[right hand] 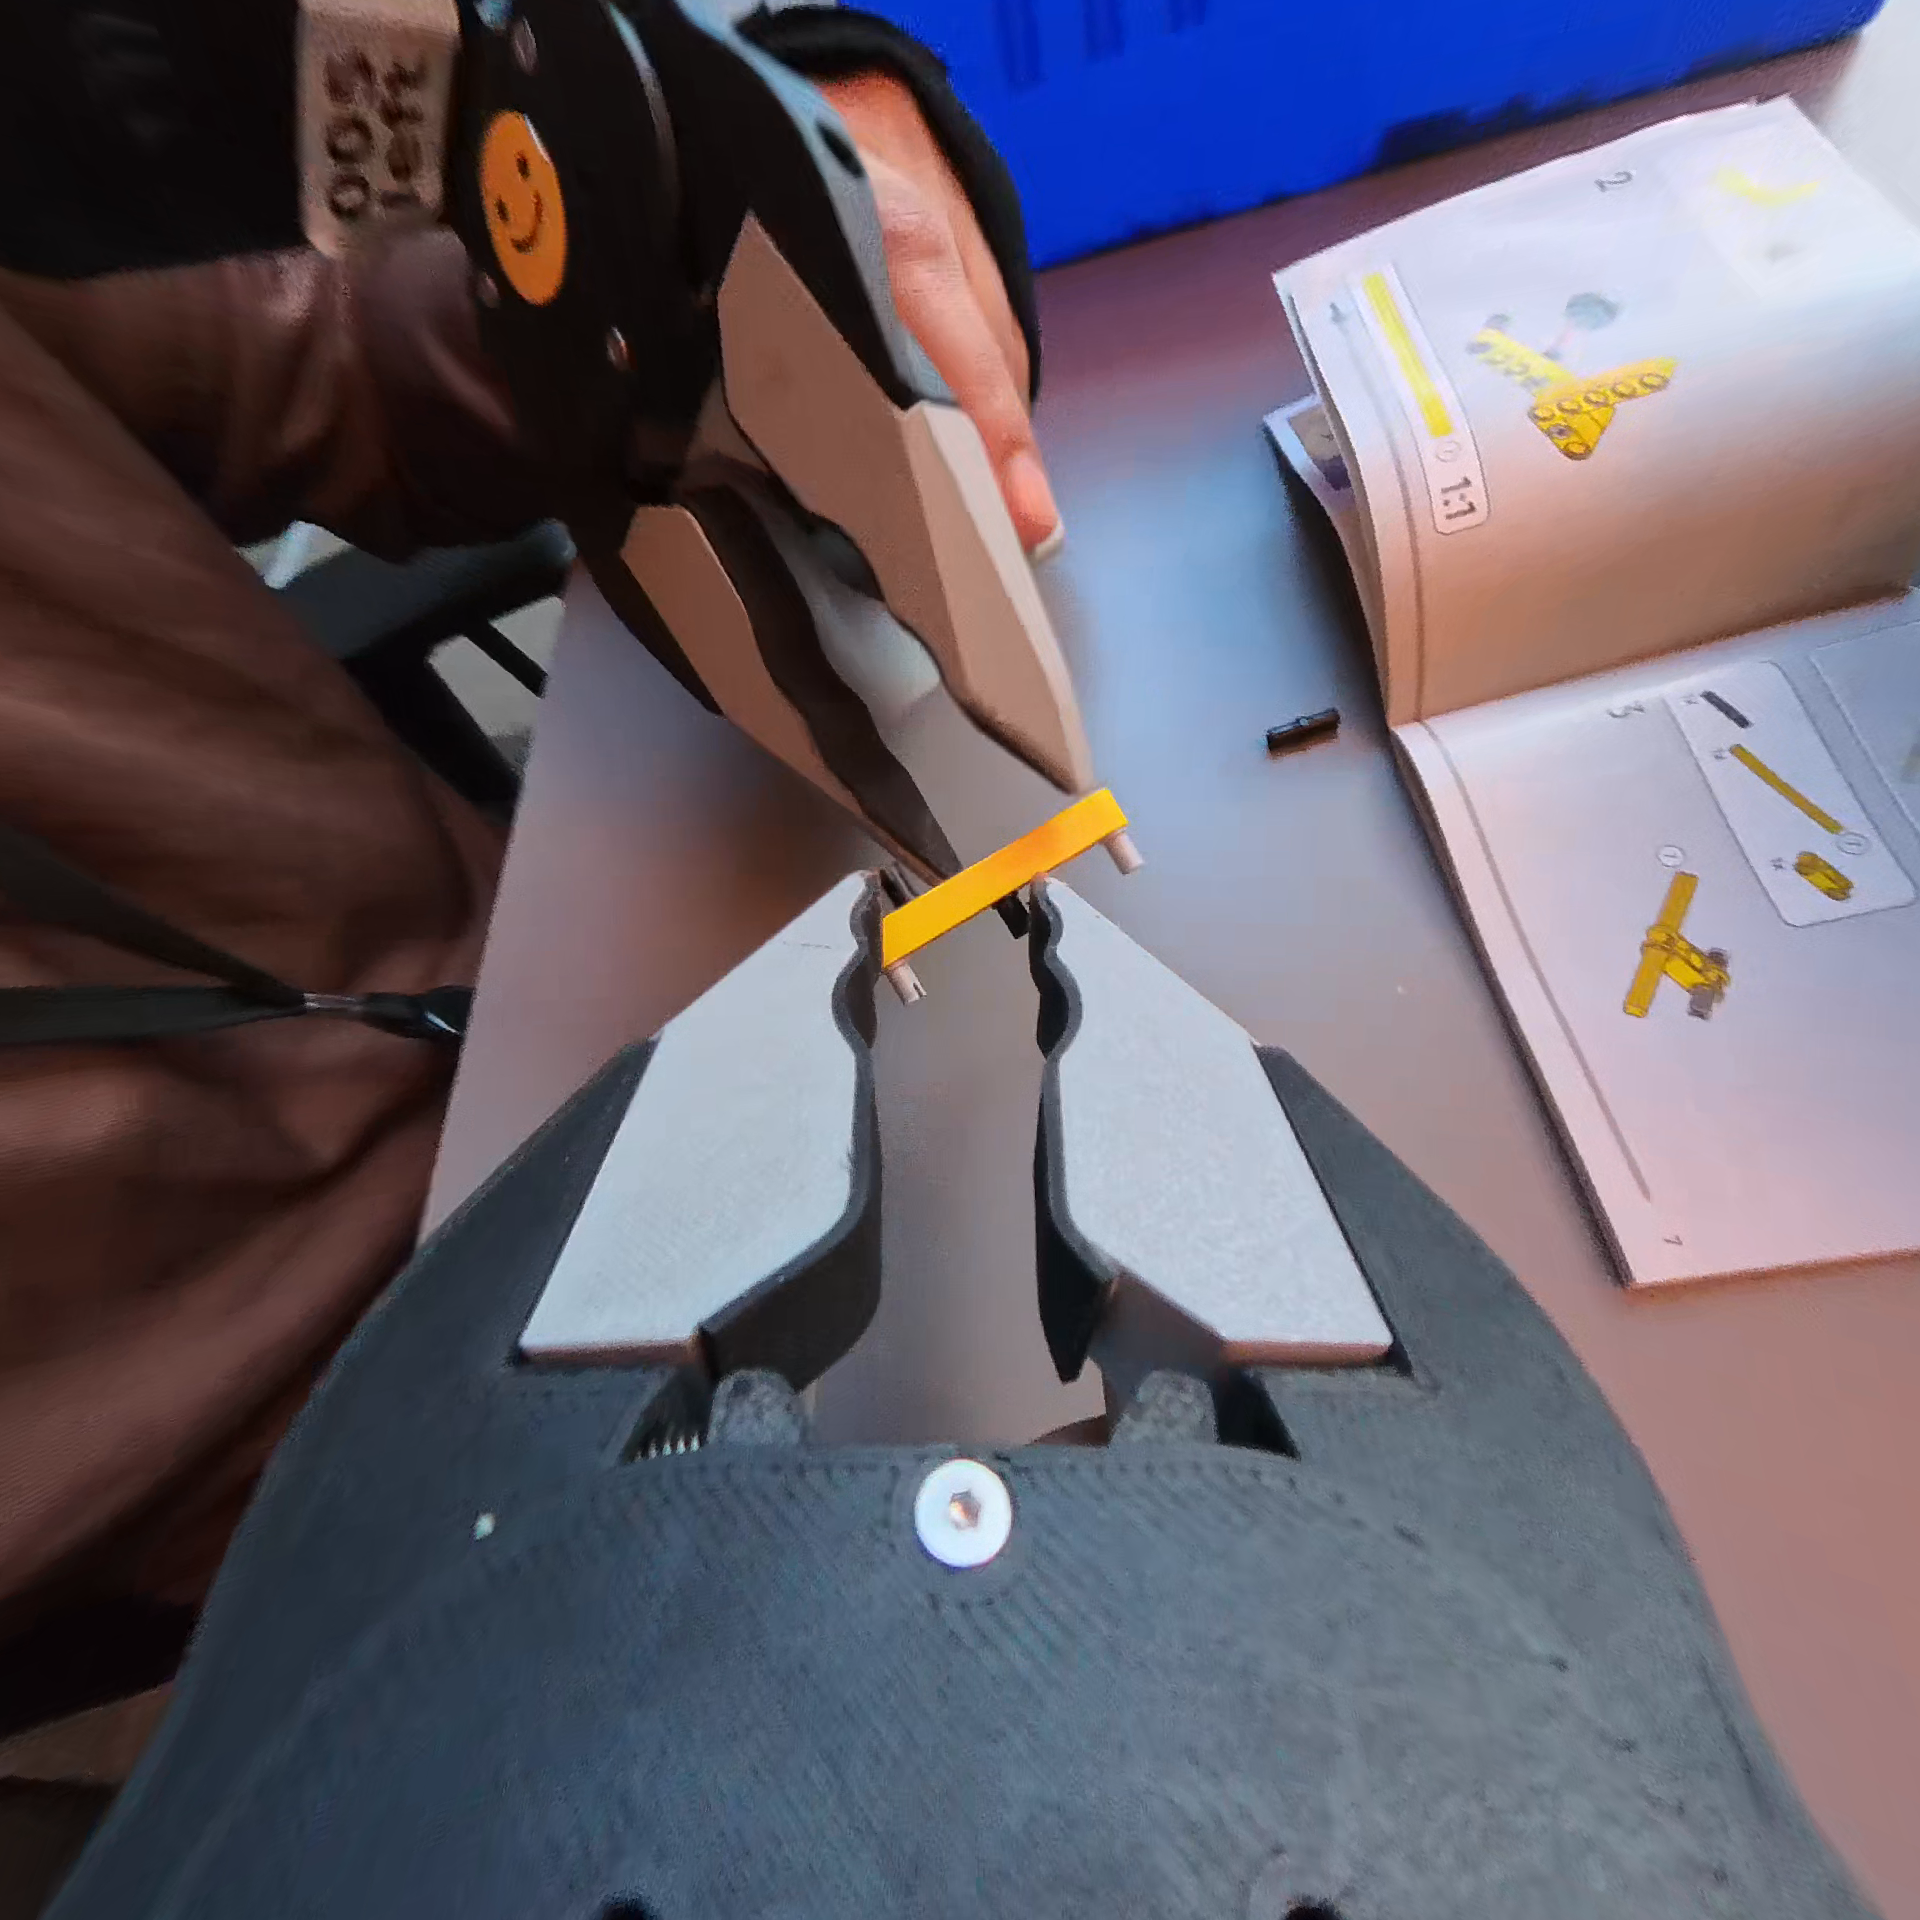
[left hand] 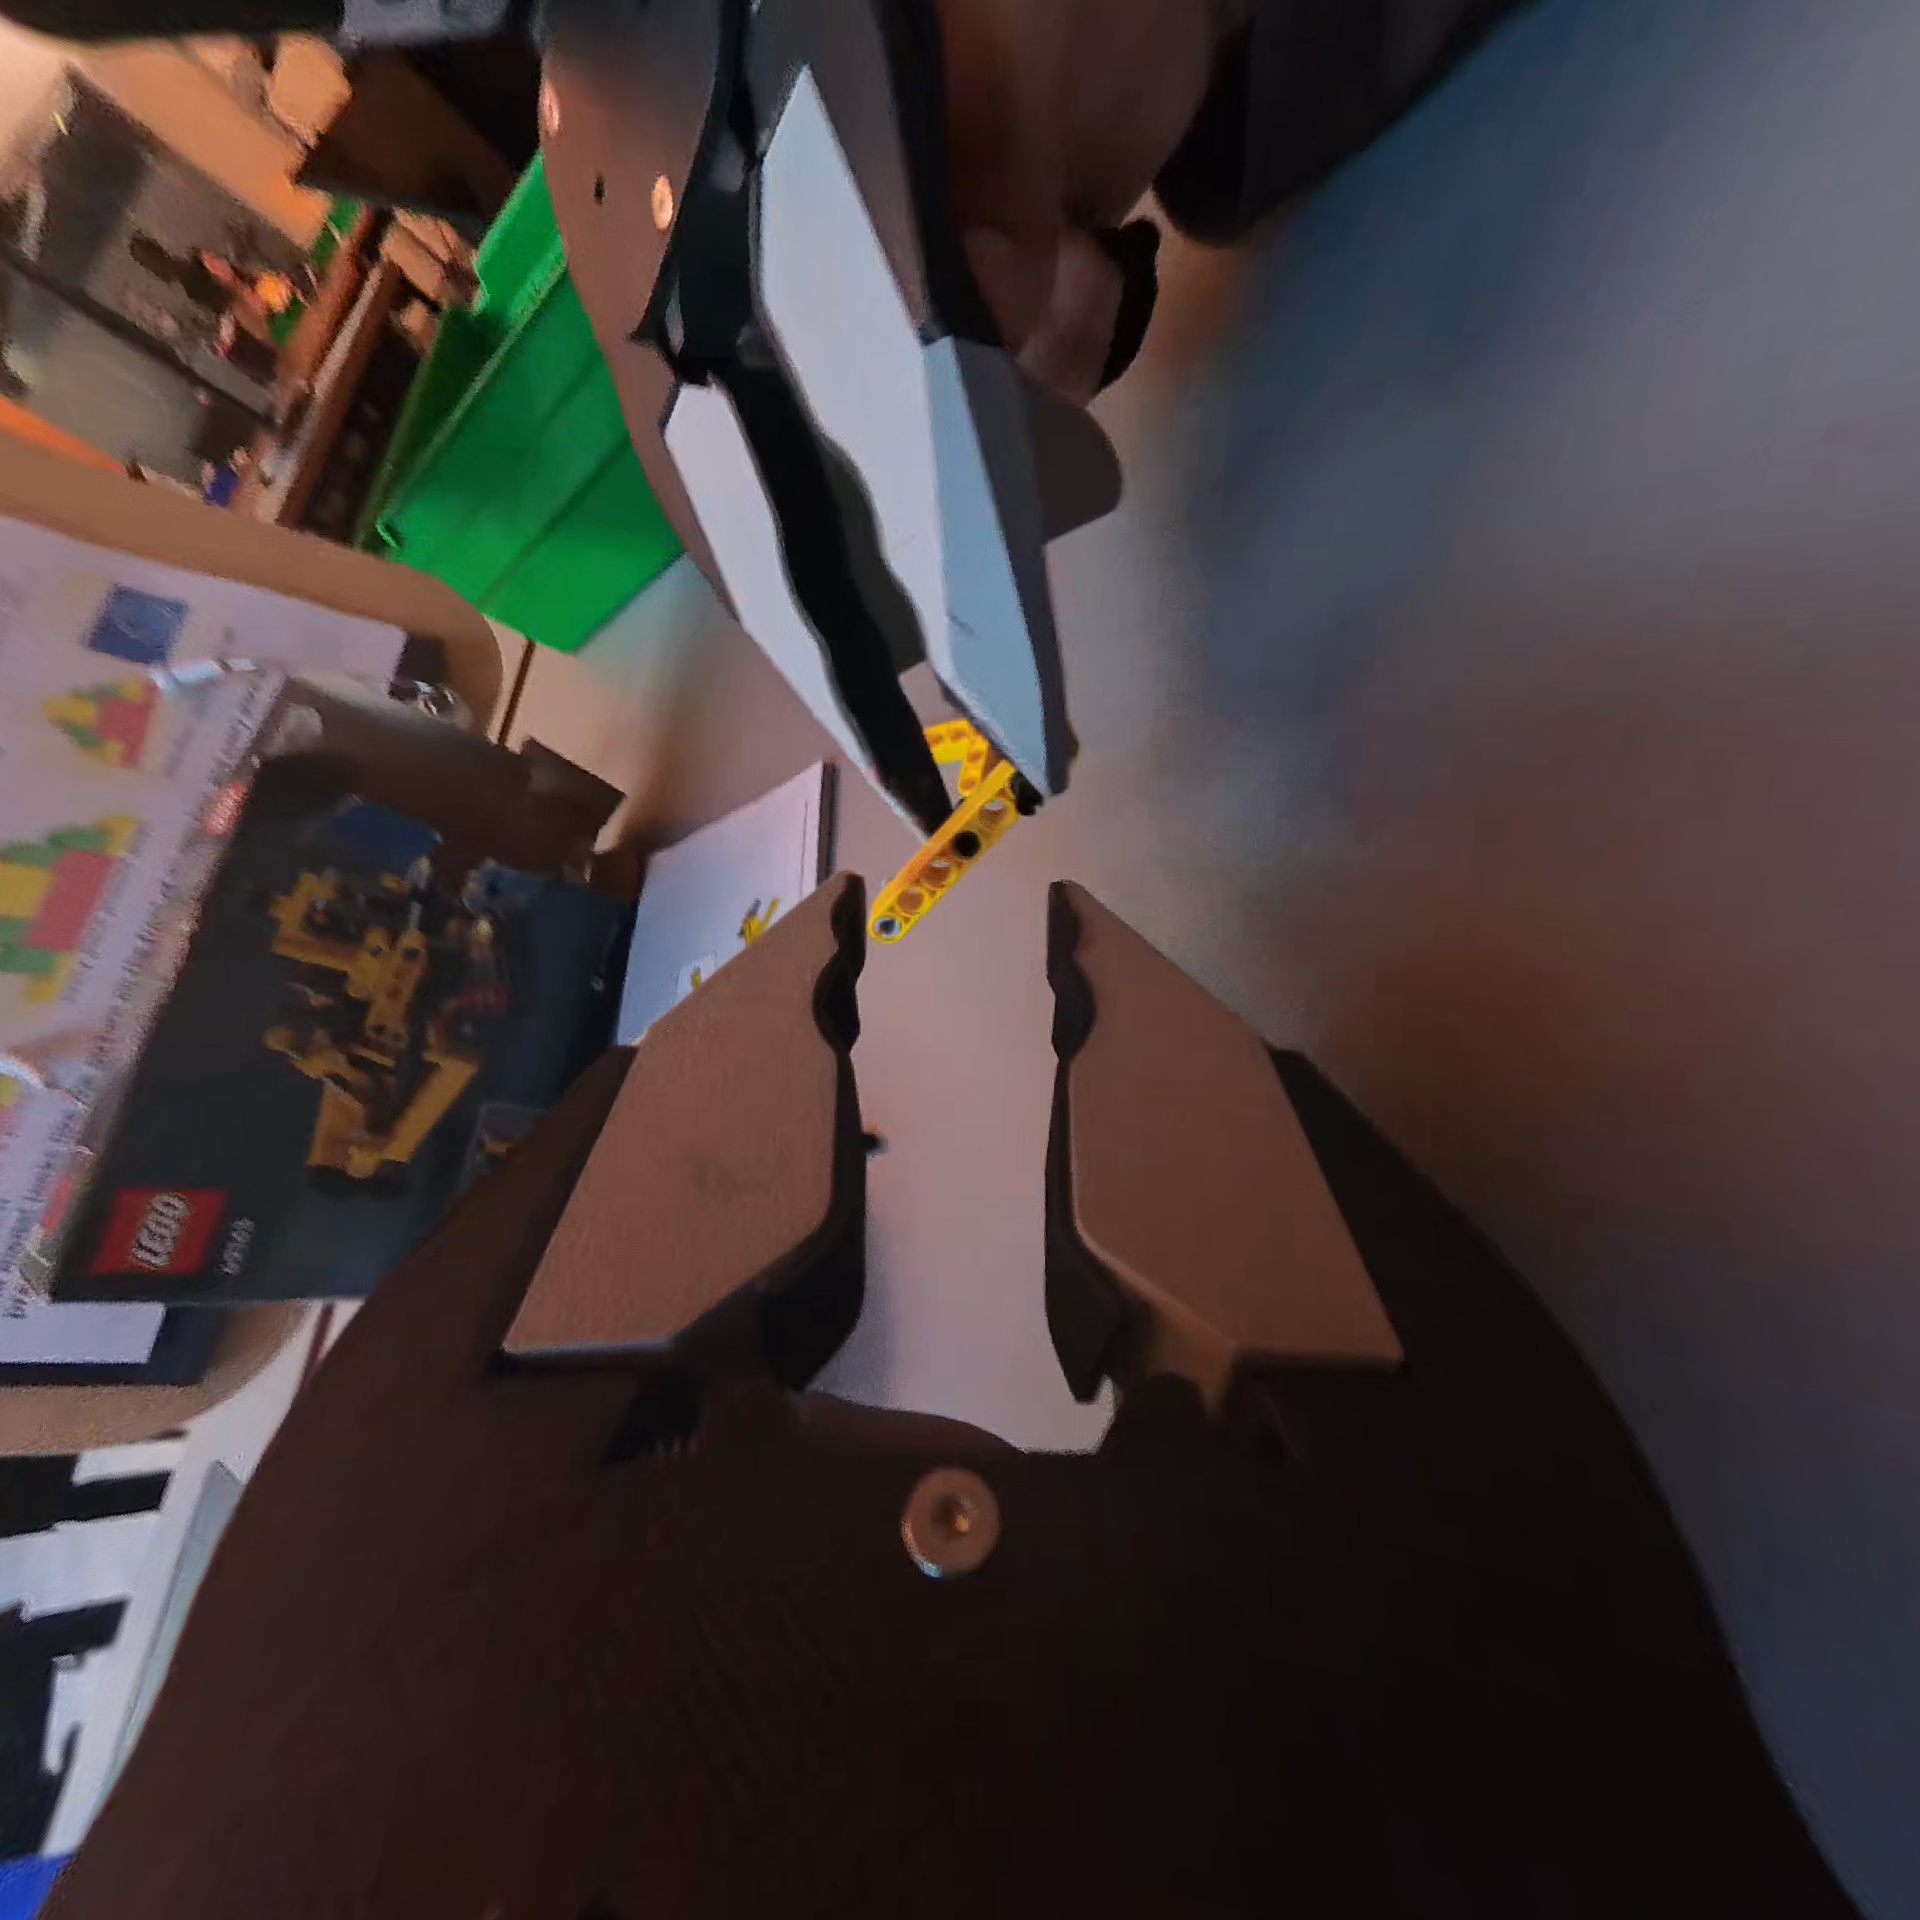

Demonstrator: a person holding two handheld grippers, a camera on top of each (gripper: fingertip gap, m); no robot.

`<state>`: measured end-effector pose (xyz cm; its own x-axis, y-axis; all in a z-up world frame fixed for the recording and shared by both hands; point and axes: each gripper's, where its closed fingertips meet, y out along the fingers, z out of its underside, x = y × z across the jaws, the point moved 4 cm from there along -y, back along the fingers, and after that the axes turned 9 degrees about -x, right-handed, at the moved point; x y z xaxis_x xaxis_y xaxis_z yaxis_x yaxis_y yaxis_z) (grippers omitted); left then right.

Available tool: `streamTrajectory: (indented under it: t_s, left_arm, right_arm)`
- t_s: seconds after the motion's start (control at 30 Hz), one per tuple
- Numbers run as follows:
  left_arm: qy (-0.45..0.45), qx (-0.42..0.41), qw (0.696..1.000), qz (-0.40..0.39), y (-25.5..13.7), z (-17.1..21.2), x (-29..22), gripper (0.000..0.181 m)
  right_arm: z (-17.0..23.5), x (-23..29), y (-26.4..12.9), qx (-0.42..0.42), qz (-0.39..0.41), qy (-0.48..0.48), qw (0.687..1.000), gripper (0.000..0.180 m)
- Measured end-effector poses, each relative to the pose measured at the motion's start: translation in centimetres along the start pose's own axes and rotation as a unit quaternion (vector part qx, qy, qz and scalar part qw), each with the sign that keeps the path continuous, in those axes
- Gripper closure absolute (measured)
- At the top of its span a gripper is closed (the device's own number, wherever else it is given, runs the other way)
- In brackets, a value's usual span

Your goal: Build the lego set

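Note:
A yellow holed beam (left hand: 935, 864) with black and grey pins in it is held up above the grey table. In the left wrist view, my right gripper (left hand: 987, 808) reaches in from the top and is shut on the beam's upper end. My left gripper (left hand: 951, 904) is open, and the beam's free end is just beside its left fingertip. In the right wrist view the beam (right hand: 997, 878) lies across the tips of my right gripper (right hand: 954, 894). My left gripper (right hand: 1008, 821) comes in from above, right behind the beam.
An open instruction booklet (right hand: 1662, 727) lies on the table to the right, with a loose black pin (right hand: 1302, 729) beside it. The set's box (left hand: 291, 1029) lies to the left. A blue bin (right hand: 1351, 94) stands at the back. A person in brown clothing (right hand: 156, 831) is at the table's left edge.

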<state>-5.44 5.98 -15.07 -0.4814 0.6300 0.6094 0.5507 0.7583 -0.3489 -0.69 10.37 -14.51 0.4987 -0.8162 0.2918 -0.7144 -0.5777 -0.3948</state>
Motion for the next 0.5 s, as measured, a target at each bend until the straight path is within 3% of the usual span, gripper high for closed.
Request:
streamTrajectory:
  t_s: [0.1,0.17,0.27,0.4,0.5]
  left_arm:
    - [0.022,-0.023,1.000,-0.003,-0.1,-0.7,-0.2,0.149]
    - [0.038,-0.029,0.999,-0.003,-0.2,-0.8,-0.3,0.162]
    - [0.052,-0.035,0.998,0.010,-0.1,-0.8,-0.8,0.169]
    - [0.040,-0.010,0.999,0.021,0.1,-0.3,-0.7,0.171]
    - [0.011,0.035,0.999,-0.007,0.6,1.0,0.2,0.176]
  right_arm:
    - [-0.6,1.3,-0.3,-0.026,-0.065,0.015,0.997,0.154]
    - [-0.5,2.1,-0.3,-0.024,-0.097,0.014,0.995,0.154]
    - [-0.2,2.4,0.0,-0.013,-0.110,0.013,0.994,0.154]
    - [-0.1,1.9,-0.2,-0.013,-0.098,0.023,0.995,0.155]
    - [0.0,0.0,-0.7,-0.003,-0.024,0.017,1.000,0.144]
